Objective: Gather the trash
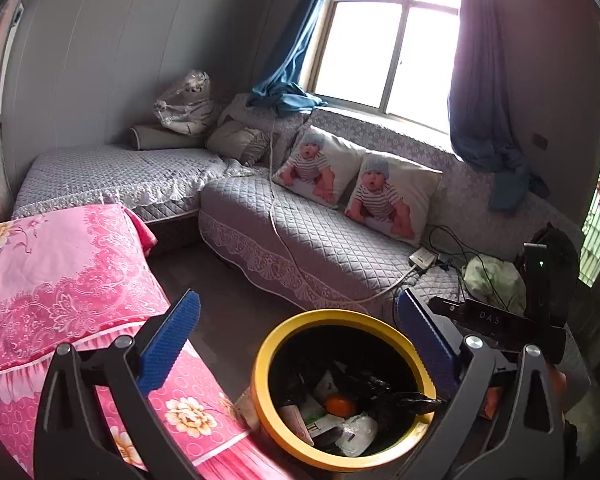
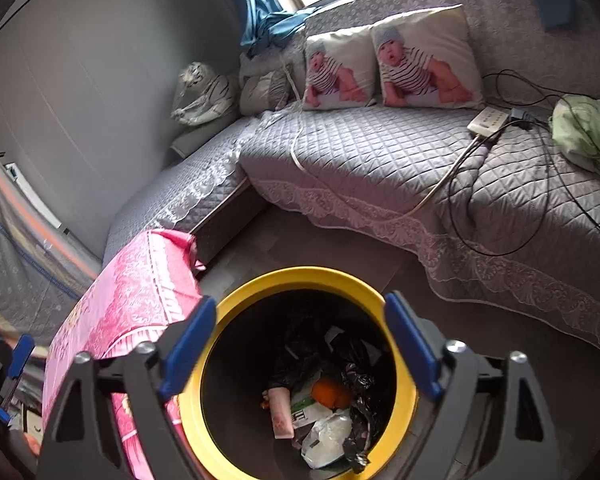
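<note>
A round bin with a yellow rim (image 1: 261, 392) stands on the dark floor, low in both views. Inside lie an orange fruit (image 1: 340, 405), a white plastic bag (image 1: 356, 434) and crumpled black bags (image 1: 396, 399). My left gripper (image 1: 300, 340) hangs above the bin's left side, open, with nothing between its blue pads. In the right wrist view my right gripper (image 2: 300, 346) hovers straight over the bin's rim (image 2: 300, 276), open and empty. Below it I see the orange fruit (image 2: 330, 394), a pink packet (image 2: 282, 412) and the white bag (image 2: 328, 438). The left gripper (image 2: 10, 384) shows at the far left edge.
A surface under a pink floral cloth (image 1: 60, 280) stands close on the bin's left. A grey quilted corner sofa (image 2: 380, 152) runs behind, carrying two baby-print cushions, a power strip (image 2: 488, 120) with trailing cables and a green bundle (image 2: 580, 136). A strip of dark floor (image 2: 300, 240) lies between sofa and bin.
</note>
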